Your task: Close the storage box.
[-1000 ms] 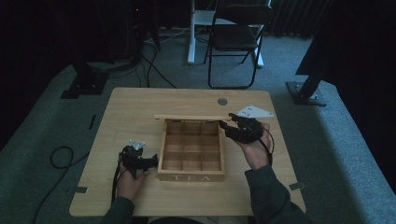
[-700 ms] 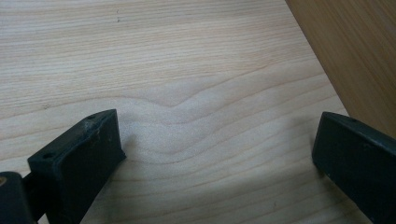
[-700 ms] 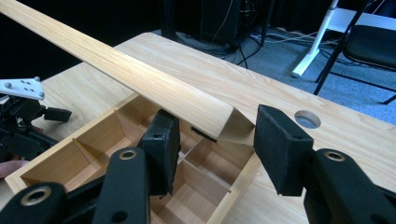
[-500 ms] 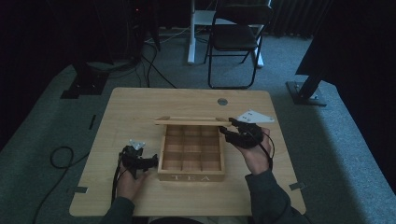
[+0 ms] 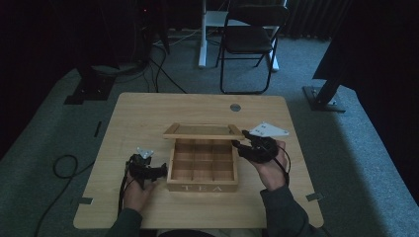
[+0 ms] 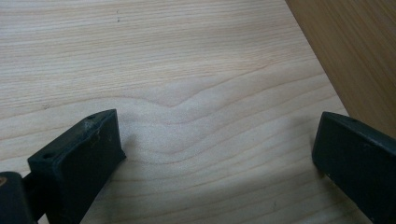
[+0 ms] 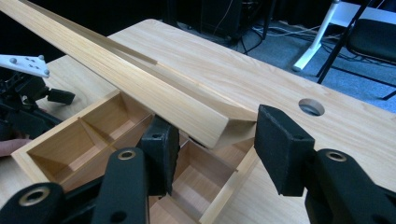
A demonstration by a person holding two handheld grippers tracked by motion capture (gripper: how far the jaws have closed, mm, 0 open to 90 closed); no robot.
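On the table (image 5: pixel 148 113) stood a wooden tea box (image 5: pixel 202 165) with its lid (image 5: pixel 203 131) raised; its compartments held nothing I could see. Right of the box, the right gripper (image 7: pixel 212 140) had its jaws around the lid's corner, not pressing it. Left of the box, the left gripper (image 6: pixel 217 149) rested wide open, holding nothing.

I see a pale wood tabletop (image 5: pixel 148 113) carrying the open TEA box (image 5: pixel 202 160), which sits between my left claw (image 5: pixel 160 171) and right claw (image 5: pixel 240 139). A round grommet hole (image 5: pixel 235 107) lies beyond the right claw.
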